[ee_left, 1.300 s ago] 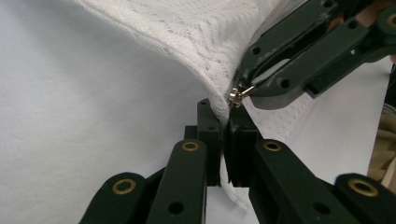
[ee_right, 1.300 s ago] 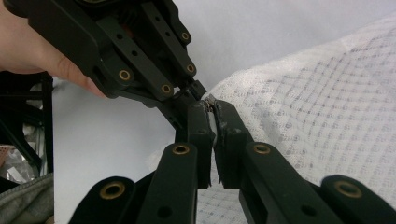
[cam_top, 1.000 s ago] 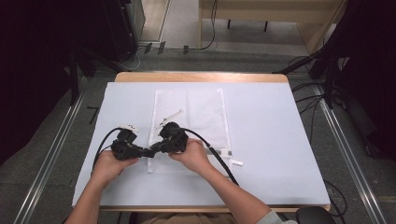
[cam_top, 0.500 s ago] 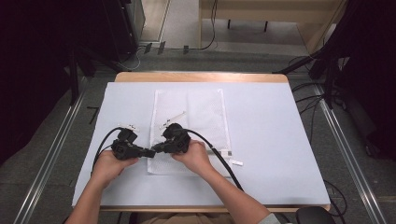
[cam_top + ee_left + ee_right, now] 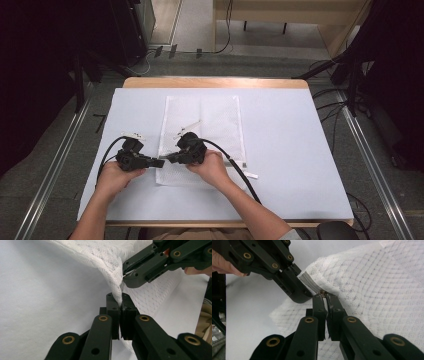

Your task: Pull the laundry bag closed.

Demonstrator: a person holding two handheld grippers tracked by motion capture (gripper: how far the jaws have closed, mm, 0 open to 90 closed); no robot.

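Observation:
A white mesh bag [image 5: 210,117] lies flat on the white table cover [image 5: 295,145]. Its near left corner is lifted between my two grippers. My left gripper [image 5: 161,163] is shut on the bag's mesh edge [image 5: 117,287], pinched between its jaws [image 5: 121,298]. My right gripper [image 5: 171,159] comes in from the right, its tips almost touching the left one's. In the right gripper view it [image 5: 325,297] is shut on the small metal zipper pull [image 5: 323,292] at the end of the grey zipper tape [image 5: 308,280]. The left gripper [image 5: 299,293] sits just beside that tape.
A small white tag [image 5: 250,175] lies on the cover right of my right hand. A cable [image 5: 240,172] trails back from the right gripper along the forearm. The wooden table edge [image 5: 215,82] runs along the far side, with a metal rail [image 5: 370,160] beside the table.

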